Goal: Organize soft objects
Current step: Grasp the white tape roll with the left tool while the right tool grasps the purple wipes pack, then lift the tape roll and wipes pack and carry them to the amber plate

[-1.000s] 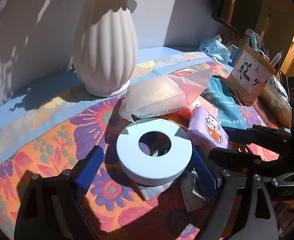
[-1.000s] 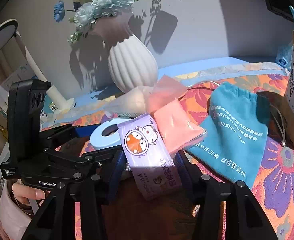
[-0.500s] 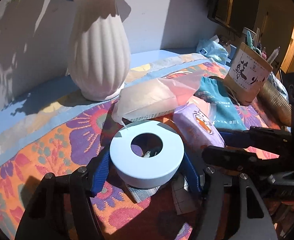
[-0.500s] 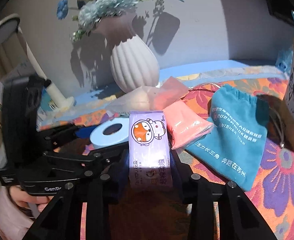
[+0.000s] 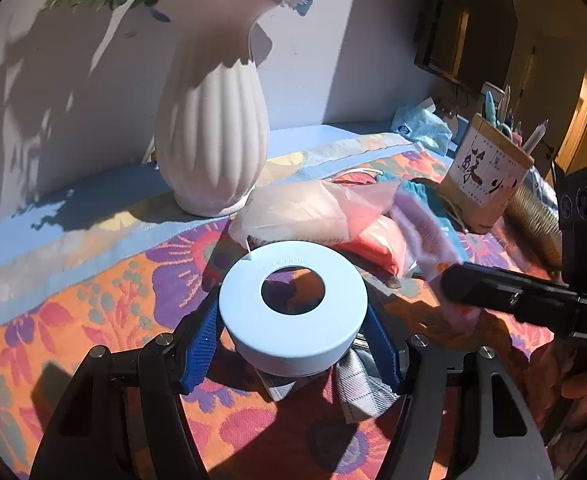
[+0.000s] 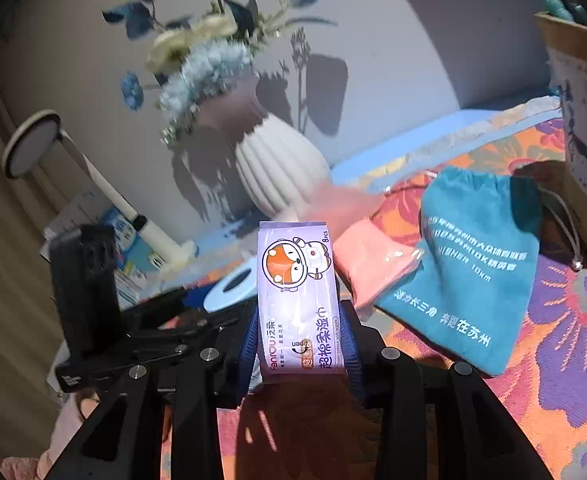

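My left gripper [image 5: 293, 344] is shut on a pale blue ring-shaped roll [image 5: 293, 308], held just above the floral cloth; a grey checked cloth [image 5: 353, 384] lies under it. My right gripper [image 6: 299, 344] is shut on a purple wet-wipes pack with a fox picture [image 6: 297, 296], lifted off the table; the pack shows blurred in the left wrist view [image 5: 429, 236]. A pink packet [image 6: 373, 264], a clear bag of pale and pink material [image 5: 305, 212] and a teal drawstring pouch [image 6: 469, 264] lie on the cloth behind.
A white ribbed vase [image 5: 211, 140] with flowers stands at the back by the wall. A cardboard pen holder [image 5: 485, 176] stands at the right, a blue tissue pack [image 5: 421, 124] behind it. A white desk lamp [image 6: 33, 144] stands at the left.
My left gripper closed on the blue ring and raised it. My right gripper closed on the purple wipes pack and lifted it up off the table.
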`<state>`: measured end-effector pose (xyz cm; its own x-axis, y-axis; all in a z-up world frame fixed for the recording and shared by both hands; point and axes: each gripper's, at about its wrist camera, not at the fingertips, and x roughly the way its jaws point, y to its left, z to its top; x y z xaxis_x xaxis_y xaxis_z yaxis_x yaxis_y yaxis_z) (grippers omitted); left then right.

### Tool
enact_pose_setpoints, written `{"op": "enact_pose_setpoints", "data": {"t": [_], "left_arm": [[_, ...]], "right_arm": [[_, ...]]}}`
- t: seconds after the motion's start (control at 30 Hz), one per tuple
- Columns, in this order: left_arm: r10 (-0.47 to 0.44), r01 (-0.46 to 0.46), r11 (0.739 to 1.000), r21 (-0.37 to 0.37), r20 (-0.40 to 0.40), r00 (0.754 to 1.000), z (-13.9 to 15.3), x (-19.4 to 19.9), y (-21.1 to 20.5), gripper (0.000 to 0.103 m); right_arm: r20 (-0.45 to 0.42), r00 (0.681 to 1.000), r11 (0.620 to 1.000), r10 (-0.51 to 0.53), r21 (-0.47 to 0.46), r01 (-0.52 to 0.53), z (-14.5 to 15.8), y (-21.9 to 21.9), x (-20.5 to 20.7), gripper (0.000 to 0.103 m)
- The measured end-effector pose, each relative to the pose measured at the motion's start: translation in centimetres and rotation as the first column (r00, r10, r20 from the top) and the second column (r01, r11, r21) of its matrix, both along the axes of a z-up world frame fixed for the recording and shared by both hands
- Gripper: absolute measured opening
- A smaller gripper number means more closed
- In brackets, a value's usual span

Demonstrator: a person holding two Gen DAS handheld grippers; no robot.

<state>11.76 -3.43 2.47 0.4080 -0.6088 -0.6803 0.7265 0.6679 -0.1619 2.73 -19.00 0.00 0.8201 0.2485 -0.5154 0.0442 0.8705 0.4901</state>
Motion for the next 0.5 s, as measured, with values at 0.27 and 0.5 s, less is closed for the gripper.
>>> {"op": "enact_pose_setpoints", "data": {"t": [0.27, 0.5], "left_arm": [[0.065, -0.065, 0.998, 0.002, -0.008, 0.998, 1.1, -1.2, 0.4, 0.064], [0.101, -0.101, 0.995, 0.004, 0.018, 0.995, 4.2, -1.7, -0.9, 0.064]], "right_arm": [[0.080, 0.992, 0.995, -0.101, 0.022, 0.099, 1.2, -1.5, -2.1, 0.038], [0.122, 0.983, 0.991, -0.134, 0.006, 0.134, 4.4, -2.1, -3.4, 0.038]]}}
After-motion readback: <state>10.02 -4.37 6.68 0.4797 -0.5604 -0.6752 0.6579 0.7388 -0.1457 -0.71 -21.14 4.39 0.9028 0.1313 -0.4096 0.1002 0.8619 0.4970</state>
